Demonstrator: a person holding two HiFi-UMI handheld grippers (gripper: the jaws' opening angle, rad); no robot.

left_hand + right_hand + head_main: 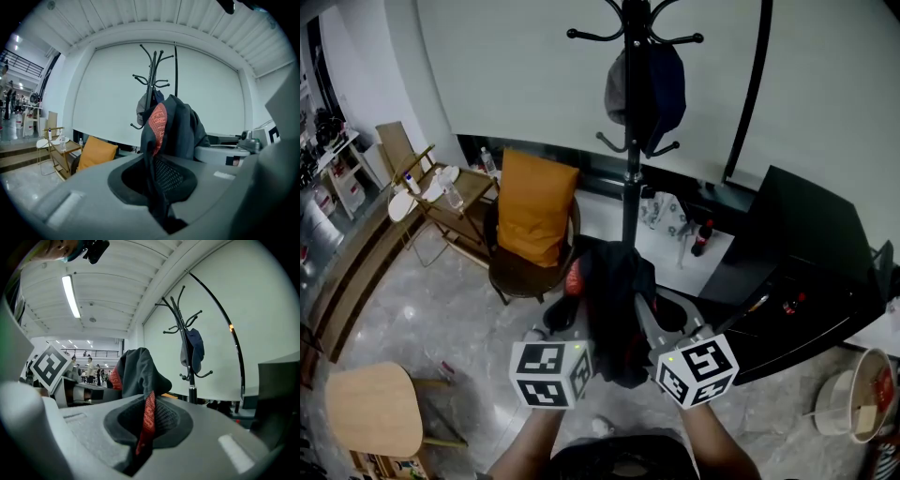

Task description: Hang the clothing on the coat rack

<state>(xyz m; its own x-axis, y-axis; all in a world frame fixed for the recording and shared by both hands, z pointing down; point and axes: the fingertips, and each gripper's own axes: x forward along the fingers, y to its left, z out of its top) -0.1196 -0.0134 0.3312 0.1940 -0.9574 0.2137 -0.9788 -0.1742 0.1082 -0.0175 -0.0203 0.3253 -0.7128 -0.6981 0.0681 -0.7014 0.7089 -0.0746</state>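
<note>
A dark garment (614,309) with red trim hangs bunched between my two grippers, low in front of the black coat rack (630,141). My left gripper (578,314) is shut on its left side, with dark cloth (161,154) pinched between the jaws. At the garment's right side my right gripper (649,326) is shut on a red strap (146,423) of it. A dark blue and grey piece of clothing (647,89) hangs on the rack's upper hooks. In both gripper views the rack (152,79) (188,350) stands ahead, beyond the held cloth.
A chair with an orange cushion (534,211) stands left of the rack, a bamboo trolley (441,202) beyond it. A black cabinet (806,262) is at the right, a curved lamp pole (752,94) behind it. A wooden stool (375,408) and a bucket (862,394) stand near me.
</note>
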